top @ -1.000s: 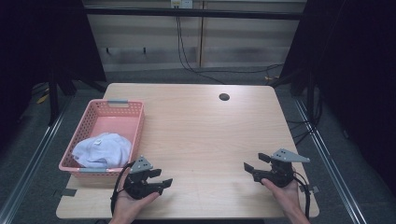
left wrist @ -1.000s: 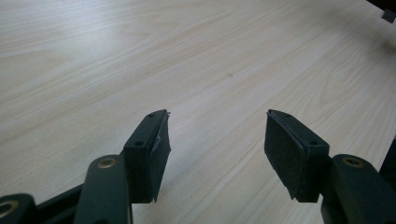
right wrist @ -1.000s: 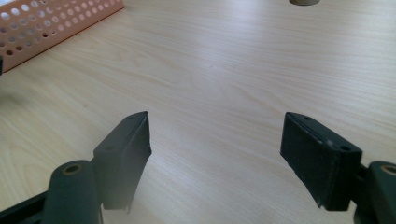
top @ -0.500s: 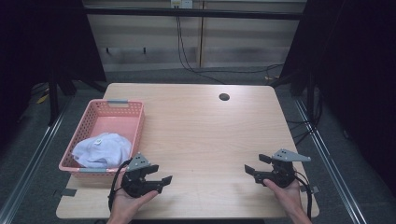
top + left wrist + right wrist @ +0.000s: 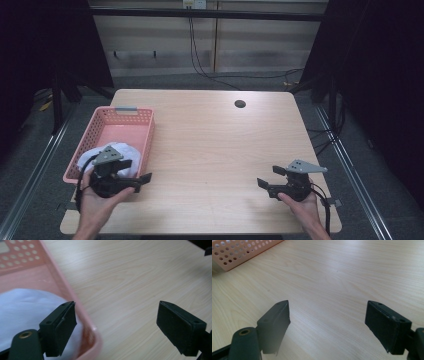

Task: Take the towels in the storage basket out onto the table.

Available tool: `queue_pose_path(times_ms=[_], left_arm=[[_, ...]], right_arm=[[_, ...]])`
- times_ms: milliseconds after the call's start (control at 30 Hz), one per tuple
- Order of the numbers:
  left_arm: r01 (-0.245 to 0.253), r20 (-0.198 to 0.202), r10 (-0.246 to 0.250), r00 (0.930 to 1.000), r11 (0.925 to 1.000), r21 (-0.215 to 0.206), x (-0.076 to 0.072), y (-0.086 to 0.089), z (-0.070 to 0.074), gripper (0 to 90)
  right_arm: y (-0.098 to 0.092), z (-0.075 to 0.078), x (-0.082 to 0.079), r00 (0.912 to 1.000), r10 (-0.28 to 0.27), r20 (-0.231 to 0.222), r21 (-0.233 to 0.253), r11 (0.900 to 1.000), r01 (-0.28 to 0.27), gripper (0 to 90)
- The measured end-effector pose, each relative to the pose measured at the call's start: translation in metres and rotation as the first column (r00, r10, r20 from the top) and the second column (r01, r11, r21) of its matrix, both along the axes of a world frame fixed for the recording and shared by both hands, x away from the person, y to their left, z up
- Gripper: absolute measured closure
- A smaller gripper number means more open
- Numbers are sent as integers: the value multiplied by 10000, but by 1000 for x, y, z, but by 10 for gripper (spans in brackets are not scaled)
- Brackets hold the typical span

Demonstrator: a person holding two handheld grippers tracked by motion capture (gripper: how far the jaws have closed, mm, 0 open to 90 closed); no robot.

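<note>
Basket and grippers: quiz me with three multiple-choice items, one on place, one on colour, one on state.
1. Where does the white cloth lie?
A in the basket's near end
B on the bare table
C between the right gripper's jaws

2. What colour is the basket?
A blue
B pink
C green

3. How do the left gripper's jaws stand?
A shut on the cloth
B shut on nothing
C open

Key: 1 A, the cloth sits inside the near rim; 2 B, its walls are pink; 3 C, a wide gap separates the jaws.

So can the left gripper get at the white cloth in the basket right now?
Probably yes. The left gripper is open at the basket's near corner, one jaw already over the cloth, the other outside the rim. Nothing covers the cloth.
</note>
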State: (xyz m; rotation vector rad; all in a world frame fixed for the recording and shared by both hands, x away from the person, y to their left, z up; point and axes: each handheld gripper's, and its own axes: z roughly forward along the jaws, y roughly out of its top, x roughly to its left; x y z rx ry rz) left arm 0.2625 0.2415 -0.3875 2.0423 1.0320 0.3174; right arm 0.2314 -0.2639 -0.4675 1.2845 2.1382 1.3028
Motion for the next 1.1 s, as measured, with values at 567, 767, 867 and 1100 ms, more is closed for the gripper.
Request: queue_pose_path(times_ms=[567,767,867,1100], left_arm=[[-1561,-1491,1842,9715,9709,1818,81,82,-4,164],[-1507,-2362,2094,9489,9580,2439,101,83,-17,154],[-1503,-2681,2186,9383,9557,2531,105,78,-21,136],[-618,-3731,1794,9103,9501,3058,114,61,-39,0]], right_arm=[[4,-3,3,9991,331,-275,83,9994,-329,193],[5,-3,3,9988,380,-321,35,9993,-379,200],[5,-3,2,9982,519,-290,85,9986,-517,223],[6,-2,2,9980,578,-252,100,9983,-575,230]])
